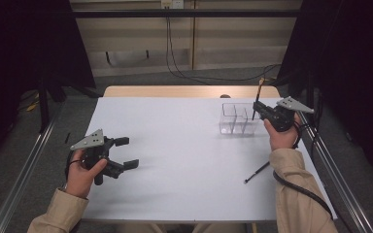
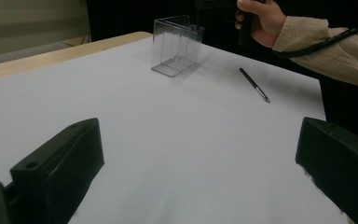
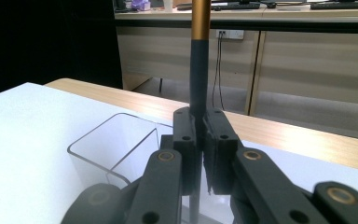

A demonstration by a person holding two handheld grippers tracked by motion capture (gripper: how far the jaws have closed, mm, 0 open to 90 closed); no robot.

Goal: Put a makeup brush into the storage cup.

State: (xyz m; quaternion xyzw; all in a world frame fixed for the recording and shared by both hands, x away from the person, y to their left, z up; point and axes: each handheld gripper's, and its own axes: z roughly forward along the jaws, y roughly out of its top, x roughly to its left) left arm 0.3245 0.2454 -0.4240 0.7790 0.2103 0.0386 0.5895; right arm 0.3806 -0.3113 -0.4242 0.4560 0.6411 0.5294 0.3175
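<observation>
Right tool [image 1: 258, 110], at the right of the high view, clamped tight on an upright dark pen [image 3: 199, 70] with a gold band, directly above the clear organizer [image 1: 237, 119]. Left tool [image 1: 125, 153] at lower left, jaws spread wide, gripping nothing. 1 more pen [image 1: 257, 172] flat on the white tabletop [image 1: 184, 145], lower right.

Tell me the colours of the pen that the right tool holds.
Dark grey pen with a gold band near its top; clearest in the right gripper view.

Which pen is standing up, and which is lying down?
The black pen with the gold band stands upright in the right hand-held gripper. The other slim black pen lies flat on the white table.
</observation>
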